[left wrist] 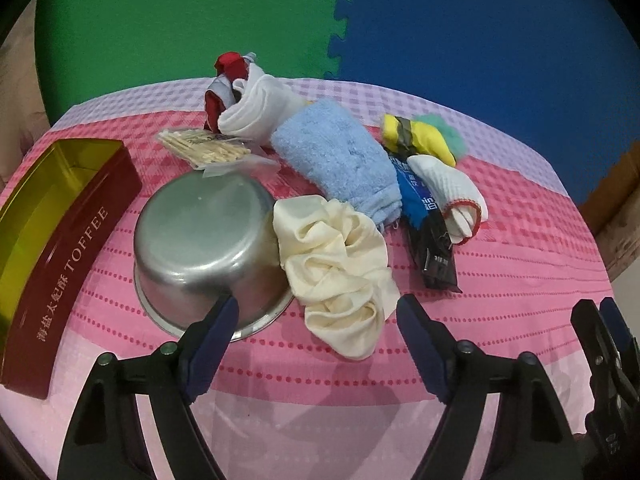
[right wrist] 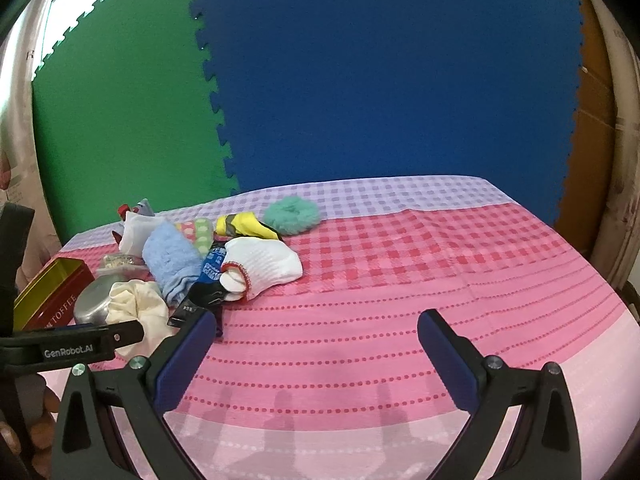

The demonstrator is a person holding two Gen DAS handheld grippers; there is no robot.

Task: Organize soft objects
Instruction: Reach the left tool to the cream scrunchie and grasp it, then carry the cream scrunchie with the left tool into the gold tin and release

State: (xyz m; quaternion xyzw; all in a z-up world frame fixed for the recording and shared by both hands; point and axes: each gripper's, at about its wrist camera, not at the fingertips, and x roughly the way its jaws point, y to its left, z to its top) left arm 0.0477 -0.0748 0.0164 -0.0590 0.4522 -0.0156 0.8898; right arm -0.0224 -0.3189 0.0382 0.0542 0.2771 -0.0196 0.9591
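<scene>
A cream satin scrunchie (left wrist: 340, 276), glossy and gathered into loose folds, is seen on the desk (left wrist: 500, 280), its long axis running from the far left toward the near right. It is pressed against the side of an upturned steel bowl (left wrist: 204, 240), smooth and round. Just behind it, a fluffy pale blue towel (left wrist: 340, 160) is rolled lengthwise, pointing away and to the left. Beside that, a white knitted glove (left wrist: 448, 188) with a red cuff is laid across a dark plastic packet (left wrist: 428, 240). Farther back, a white sock (left wrist: 256, 108), a yellow cloth (left wrist: 420, 140) and a fuzzy teal scrunchie (right wrist: 292, 214) are clustered. At the left, an open red toffee tin (left wrist: 60, 248) with a gold interior is placed.

The left gripper (left wrist: 316, 320) is held low and level, jaws spread wide around the cream scrunchie's near end, nothing grasped. The right gripper (right wrist: 320, 340) is held wide open over bare pink dotted cloth, empty.
</scene>
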